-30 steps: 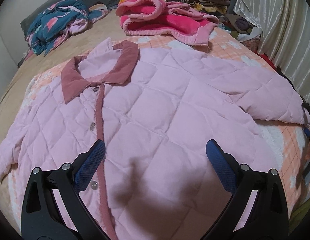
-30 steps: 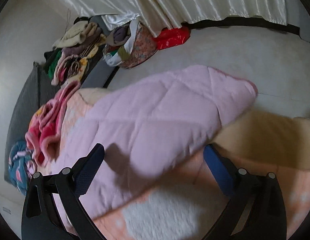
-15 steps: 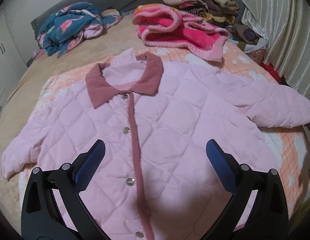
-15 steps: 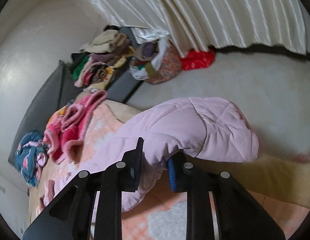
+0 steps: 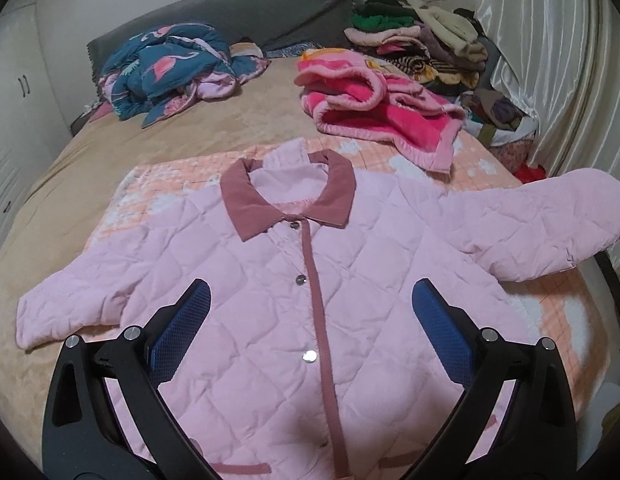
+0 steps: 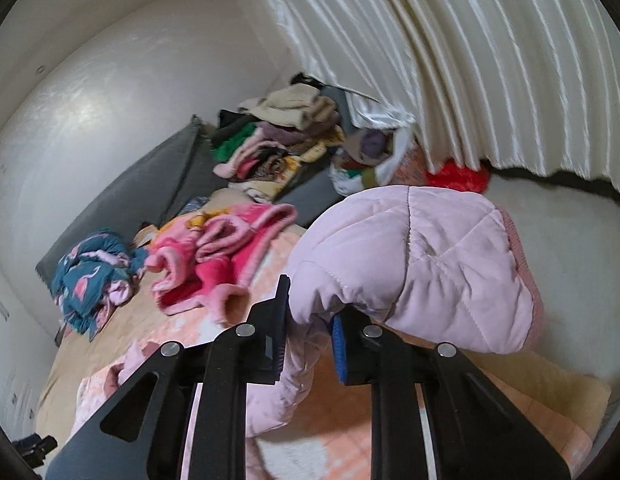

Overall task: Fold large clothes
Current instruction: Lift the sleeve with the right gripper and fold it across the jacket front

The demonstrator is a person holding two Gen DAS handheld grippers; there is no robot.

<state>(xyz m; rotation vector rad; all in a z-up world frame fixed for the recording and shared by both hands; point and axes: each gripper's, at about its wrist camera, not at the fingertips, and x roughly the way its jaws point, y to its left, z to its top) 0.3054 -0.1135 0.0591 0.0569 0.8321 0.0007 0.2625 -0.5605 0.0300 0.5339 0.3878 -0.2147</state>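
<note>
A pink quilted jacket (image 5: pixel 293 280) with a dusty-rose collar lies face up and buttoned on the bed. My left gripper (image 5: pixel 312 292) hovers open above its lower front, with nothing between the blue pads. The jacket's right sleeve (image 5: pixel 550 220) is raised off the bed at the right edge of the left wrist view. In the right wrist view my right gripper (image 6: pixel 310 312) pinches that sleeve (image 6: pixel 422 272) near its cuff. Its jaws are still closing on the fabric, and the cuff end bulges up and over them.
The jacket lies on an orange-and-white checked blanket (image 5: pixel 165 184). A bright pink fleece blanket (image 5: pixel 382 112) and a blue flamingo-print bundle (image 5: pixel 169 68) lie toward the grey headboard (image 5: pixel 245 12). A pile of clothes (image 5: pixel 414 36) and a white curtain (image 5: pixel 550 60) stand to the right.
My right gripper went from wide open to pinched on the sleeve and lifted it off the bed. My left gripper rose and drew back, so more of the jacket shows.
</note>
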